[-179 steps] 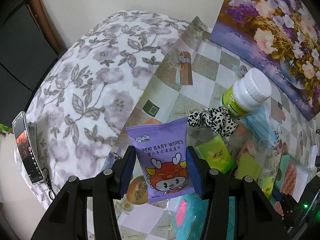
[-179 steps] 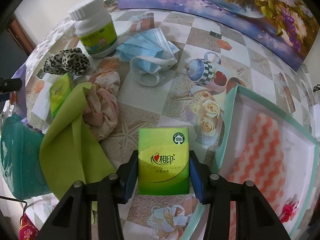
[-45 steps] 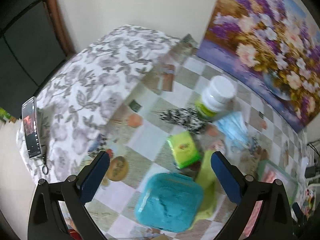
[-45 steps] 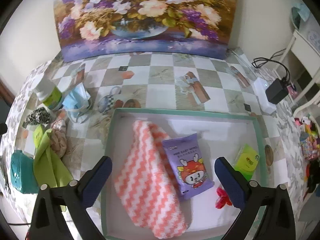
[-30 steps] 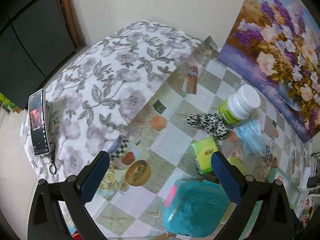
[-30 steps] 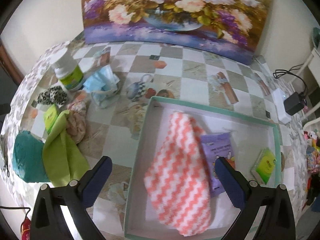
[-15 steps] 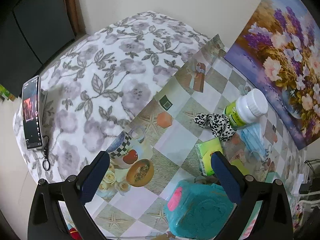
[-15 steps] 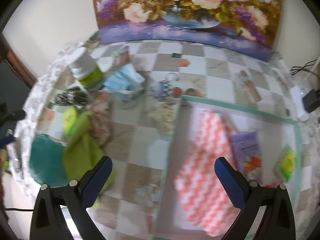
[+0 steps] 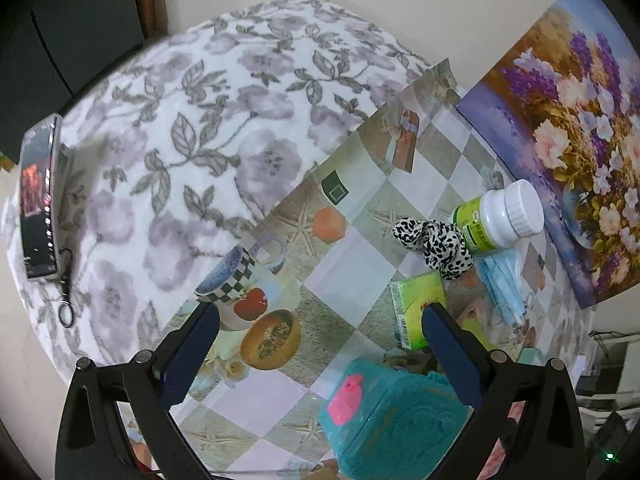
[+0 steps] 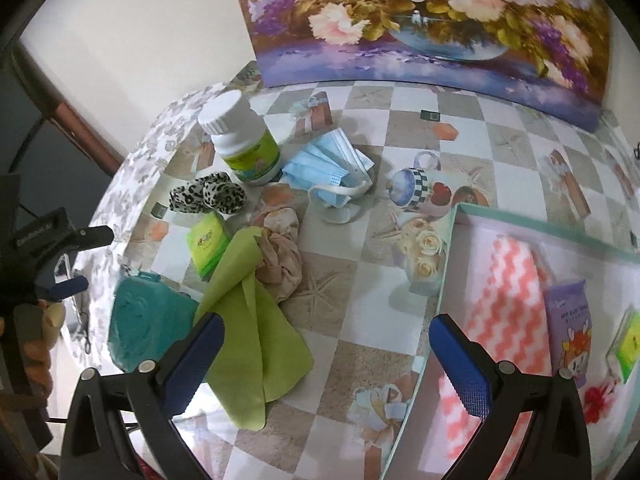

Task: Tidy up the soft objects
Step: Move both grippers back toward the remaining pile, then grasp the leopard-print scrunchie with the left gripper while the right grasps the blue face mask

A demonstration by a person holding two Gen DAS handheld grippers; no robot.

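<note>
My left gripper [image 9: 320, 354] is open and empty above the table's left end, over a teal wipes box [image 9: 394, 420]. A green tissue pack [image 9: 416, 308], a leopard scrunchie [image 9: 436, 240] and blue masks [image 9: 502, 284] lie beyond it. My right gripper [image 10: 326, 362] is open and empty above the table. Left of it lie a green cloth [image 10: 252, 320], a pink scrunchie [image 10: 282, 256], the green tissue pack [image 10: 208, 242], the leopard scrunchie [image 10: 208, 198], the masks [image 10: 332, 174] and the teal box [image 10: 144, 328]. The tray [image 10: 450, 272] at right holds a striped cloth [image 10: 504, 312], purple baby wipes [image 10: 568, 328] and a second green pack [image 10: 628, 340].
A white pill bottle [image 10: 244, 140] stands by the masks, also in the left wrist view [image 9: 500, 216]. A flower painting [image 10: 420, 20] leans on the wall behind. A phone [image 9: 38, 196] lies on the floral blanket [image 9: 180, 140] at left.
Both grippers let go of their packs, which now lie in the tray, and opened. The left gripper has swung back over the table's left end. The right gripper has moved left off the tray.
</note>
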